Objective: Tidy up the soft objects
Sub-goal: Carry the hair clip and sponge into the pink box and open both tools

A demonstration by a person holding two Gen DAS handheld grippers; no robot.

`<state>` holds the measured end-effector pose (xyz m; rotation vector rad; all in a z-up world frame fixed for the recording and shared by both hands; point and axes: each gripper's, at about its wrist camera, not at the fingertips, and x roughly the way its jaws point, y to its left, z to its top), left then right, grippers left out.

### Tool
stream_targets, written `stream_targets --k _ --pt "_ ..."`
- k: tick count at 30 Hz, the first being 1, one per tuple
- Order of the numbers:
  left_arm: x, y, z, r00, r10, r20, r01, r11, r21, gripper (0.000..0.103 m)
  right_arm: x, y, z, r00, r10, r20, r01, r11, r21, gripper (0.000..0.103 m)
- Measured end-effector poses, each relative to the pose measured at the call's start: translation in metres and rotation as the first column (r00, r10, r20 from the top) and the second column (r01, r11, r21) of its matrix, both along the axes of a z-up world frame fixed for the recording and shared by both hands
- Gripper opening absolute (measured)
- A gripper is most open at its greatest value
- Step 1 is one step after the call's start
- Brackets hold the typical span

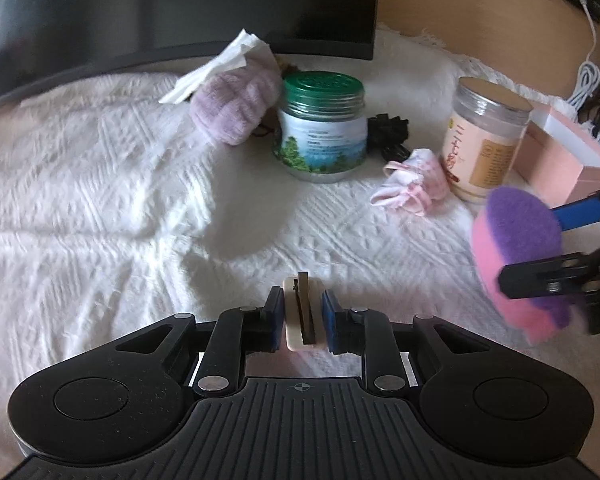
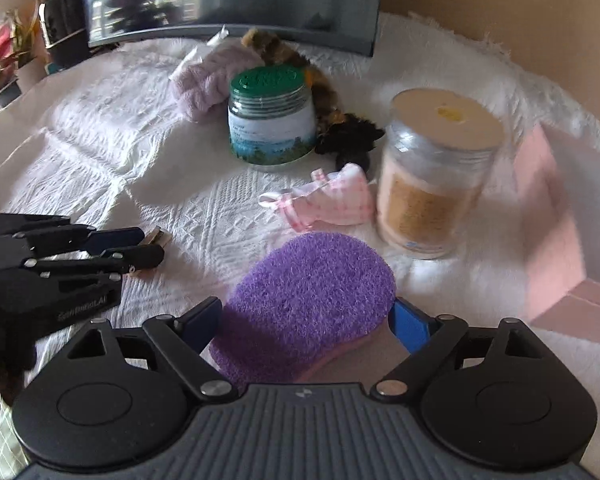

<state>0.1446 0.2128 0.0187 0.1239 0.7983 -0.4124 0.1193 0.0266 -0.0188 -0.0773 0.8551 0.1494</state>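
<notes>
My right gripper (image 2: 308,307) is shut on an oval sponge (image 2: 312,288), purple scrub face up and pink foam beneath; the left wrist view has that sponge (image 1: 516,232) lifted off the white cloth at the right edge, with the right gripper (image 1: 528,246) around it. Low in the centre, my left gripper (image 1: 303,316) is shut on a small cream and brown clip (image 1: 300,320), gripped by both blue pads. A pink-and-white checked cloth (image 1: 412,184) lies crumpled beside the jars. Further back rests a lilac fluffy bundle (image 1: 236,108) with white tissue sticking out.
A green-lidded jar (image 1: 324,132) and a taller clear jar (image 1: 484,140) stand mid-table on the white textured cloth (image 1: 100,200). A pink box (image 1: 560,156) sits at the right, a dark monitor (image 1: 180,8) at the back, and a brown furry item (image 2: 292,56) behind the green-lidded jar.
</notes>
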Motion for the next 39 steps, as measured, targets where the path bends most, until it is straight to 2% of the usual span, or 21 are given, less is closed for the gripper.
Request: stream_targets --k 2,5,8,11,14,16,18,20,24,26,27,28,29,30,31,32,34,39 --pt "-0.004 -0.007 0.003 0.999 -0.032 -0.011 0.032 0.999 -0.015 0.023 -0.01 -0.013 0.01 1.0 0.014 0.009 -0.014 1.0 -0.002 0.09" --pt "-0.016 -0.03 0.007 0.994 -0.108 -0.001 0.108 0.994 0.015 0.023 -0.029 -0.039 0.028 0.999 0.025 0.044 -0.024 1.0 -0.012 0.09" --pt "-0.028 -0.057 0.014 0.981 -0.193 -0.025 0.193 0.981 -0.021 0.023 -0.055 -0.073 0.042 0.995 -0.029 0.092 0.034 0.998 -0.058 0.09" --pt "-0.042 -0.09 0.024 0.949 -0.313 -0.046 0.31 0.948 -0.072 0.023 -0.086 -0.111 0.053 0.984 -0.112 0.141 0.123 0.99 -0.07 0.09" --pt "-0.051 -0.127 0.041 0.899 -0.433 -0.07 0.418 0.894 -0.163 0.023 -0.108 -0.145 0.059 0.966 -0.198 0.167 0.209 0.976 -0.052 0.09" --pt "-0.054 -0.151 0.057 0.867 -0.496 -0.048 0.479 0.857 -0.192 0.023 -0.122 -0.164 0.062 0.948 -0.255 0.191 0.269 0.962 -0.05 0.09" --pt "-0.049 -0.174 0.073 0.85 -0.527 -0.012 0.512 0.831 -0.215 0.024 -0.134 -0.18 0.064 0.927 -0.313 0.206 0.327 0.944 -0.039 0.09" --pt "-0.039 -0.197 0.085 0.844 -0.535 0.013 0.522 0.818 -0.24 0.024 -0.145 -0.194 0.064 0.909 -0.359 0.213 0.37 0.929 -0.016 0.09" --pt "-0.006 -0.244 0.101 0.858 -0.504 0.1 0.513 0.825 -0.237 0.024 -0.161 -0.21 0.059 0.882 -0.422 0.212 0.43 0.903 0.008 0.09" --pt "0.015 -0.26 0.106 0.878 -0.465 0.111 0.474 0.82 -0.321 0.024 -0.166 -0.212 0.056 0.875 -0.435 0.212 0.443 0.896 0.007 0.09" --pt "0.027 -0.267 0.104 0.89 -0.448 0.09 0.446 0.809 -0.383 0.025 -0.168 -0.212 0.055 0.872 -0.44 0.214 0.449 0.893 0.005 0.09" --pt "0.04 -0.274 0.098 0.903 -0.425 0.06 0.409 0.812 -0.416 0.025 -0.171 -0.213 0.054 0.868 -0.448 0.215 0.458 0.889 0.004 0.09" --pt "0.049 -0.282 0.091 0.918 -0.396 0.037 0.376 0.834 -0.404 0.025 -0.173 -0.214 0.053 0.864 -0.456 0.214 0.466 0.885 0.003 0.09" --pt "0.054 -0.293 0.081 0.935 -0.355 0.018 0.34 0.879 -0.334 0.024 -0.175 -0.216 0.052 0.859 -0.467 0.211 0.477 0.879 0.006 0.09" --pt "0.056 -0.305 0.074 0.943 -0.331 0.019 0.324 0.909 -0.26 0.024 -0.177 -0.217 0.051 0.855 -0.474 0.208 0.484 0.875 0.008 0.09" --pt "0.055 -0.312 0.066 0.942 -0.333 0.034 0.332 0.921 -0.205 0.024 -0.177 -0.219 0.05 0.852 -0.481 0.205 0.49 0.872 0.009 0.09" --pt "0.051 -0.316 0.056 0.936 -0.348 0.053 0.351 0.92 -0.171 0.024 -0.179 -0.221 0.049 0.848 -0.489 0.202 0.499 0.866 0.001 0.09" --pt "0.046 -0.304 0.056 0.937 -0.348 0.043 0.349 0.913 -0.212 0.024 -0.172 -0.23 0.044 0.85 -0.492 0.189 0.503 0.864 -0.012 0.09"
